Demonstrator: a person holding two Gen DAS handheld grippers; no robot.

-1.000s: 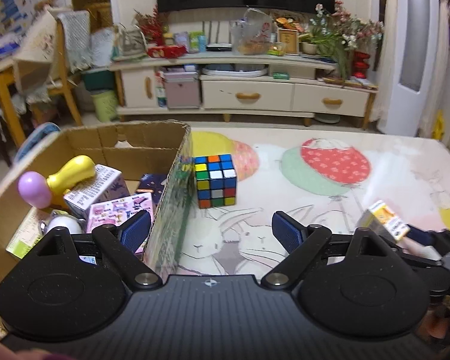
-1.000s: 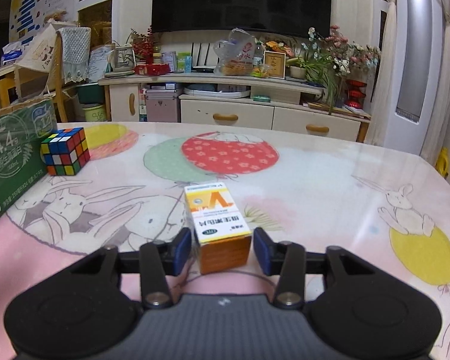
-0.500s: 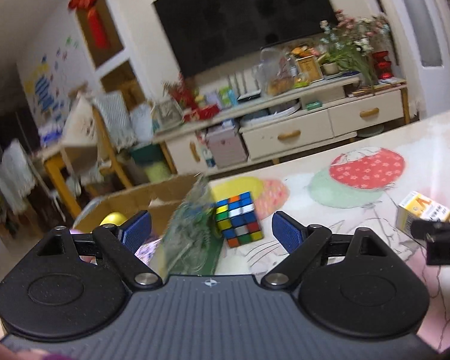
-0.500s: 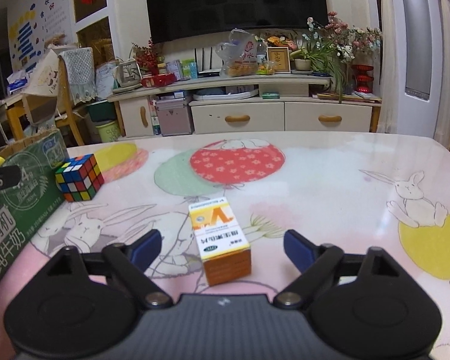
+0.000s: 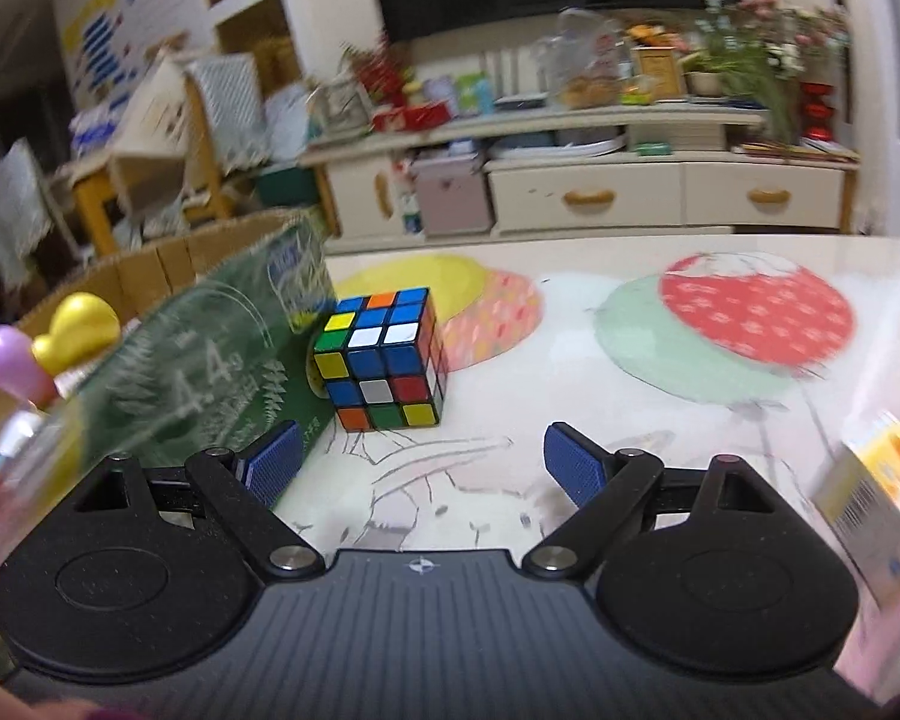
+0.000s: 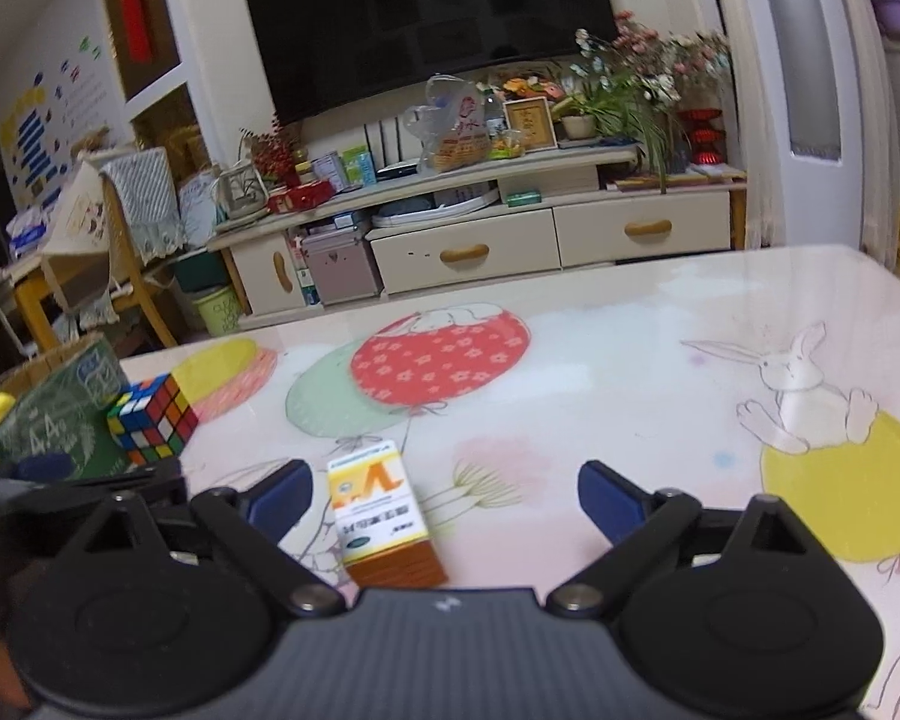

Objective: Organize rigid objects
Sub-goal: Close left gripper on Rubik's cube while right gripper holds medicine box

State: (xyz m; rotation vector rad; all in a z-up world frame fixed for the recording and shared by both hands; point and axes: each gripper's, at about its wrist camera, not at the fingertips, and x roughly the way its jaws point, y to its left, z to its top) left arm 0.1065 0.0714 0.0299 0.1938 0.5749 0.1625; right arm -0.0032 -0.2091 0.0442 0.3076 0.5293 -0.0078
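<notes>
The right gripper's (image 6: 444, 495) blue fingers (image 6: 282, 495) stand wide apart and are still spreading; the orange-and-white medicine box (image 6: 381, 513) lies flat on the table (image 6: 630, 360) between them, nearer the left finger, with neither pad pressing on it. The left gripper (image 5: 423, 465) also has its fingers (image 5: 573, 468) spread wide with nothing between them, hovering over the table's rabbit print. Just ahead of it a Rubik's cube (image 5: 384, 360) sits on the table, its left side against or just beside the green printed wall of a cardboard box (image 5: 210, 378). Inside that box a yellow-and-purple toy (image 5: 48, 345) pokes above the rim; the rest of its contents are blurred. In the left wrist view the medicine box (image 5: 876, 492) shows at the right edge, smeared by motion. Beyond the table stands a cream TV cabinet (image 6: 510, 240) under a dark television (image 6: 432, 24)
</notes>
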